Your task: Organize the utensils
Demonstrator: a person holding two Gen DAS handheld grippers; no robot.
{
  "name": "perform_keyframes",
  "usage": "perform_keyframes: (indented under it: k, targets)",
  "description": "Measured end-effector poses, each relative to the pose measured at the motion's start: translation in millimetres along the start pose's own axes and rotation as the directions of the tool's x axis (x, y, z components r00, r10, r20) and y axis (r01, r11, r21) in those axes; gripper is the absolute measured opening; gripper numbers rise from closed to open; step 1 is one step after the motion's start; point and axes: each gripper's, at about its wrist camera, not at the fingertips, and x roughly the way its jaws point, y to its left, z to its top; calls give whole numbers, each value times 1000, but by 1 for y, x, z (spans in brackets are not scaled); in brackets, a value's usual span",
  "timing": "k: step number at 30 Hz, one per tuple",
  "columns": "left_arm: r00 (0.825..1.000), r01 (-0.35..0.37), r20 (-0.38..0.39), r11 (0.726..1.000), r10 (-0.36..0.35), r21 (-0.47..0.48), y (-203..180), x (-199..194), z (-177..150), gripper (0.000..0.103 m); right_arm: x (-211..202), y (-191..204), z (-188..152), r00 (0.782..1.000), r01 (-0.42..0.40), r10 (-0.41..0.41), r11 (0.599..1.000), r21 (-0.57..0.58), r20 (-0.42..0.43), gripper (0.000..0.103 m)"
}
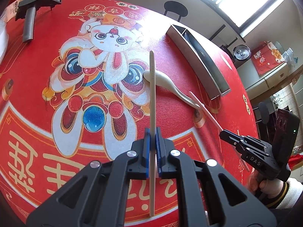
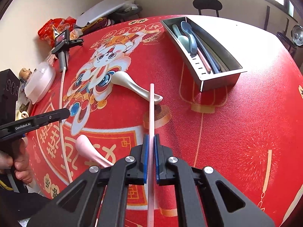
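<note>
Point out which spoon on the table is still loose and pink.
The pink spoon lying nearest the right gripper. The other loose spoon, the cream spoon, lies farther off; the blue spoon is already in the metal tray.

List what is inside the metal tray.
In the tray, the narrow compartment holds a green spoon and a blue spoon. The wider one holds chopsticks: pink, blue and pale ones. Anything beneath them is covered.

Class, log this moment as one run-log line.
left tool: shut on cream chopstick | right tool: shut on pink chopstick | cream spoon, pink spoon: on table | metal tray: part-filled
</note>
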Motion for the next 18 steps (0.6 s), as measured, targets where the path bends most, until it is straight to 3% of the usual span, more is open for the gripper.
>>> perform_keyframes:
  k: [18]
  targets:
    - [999, 39, 33, 999, -39, 13, -8, -12, 18, 10, -29, -4, 18, 995, -32, 30, 999, 18, 95, 6]
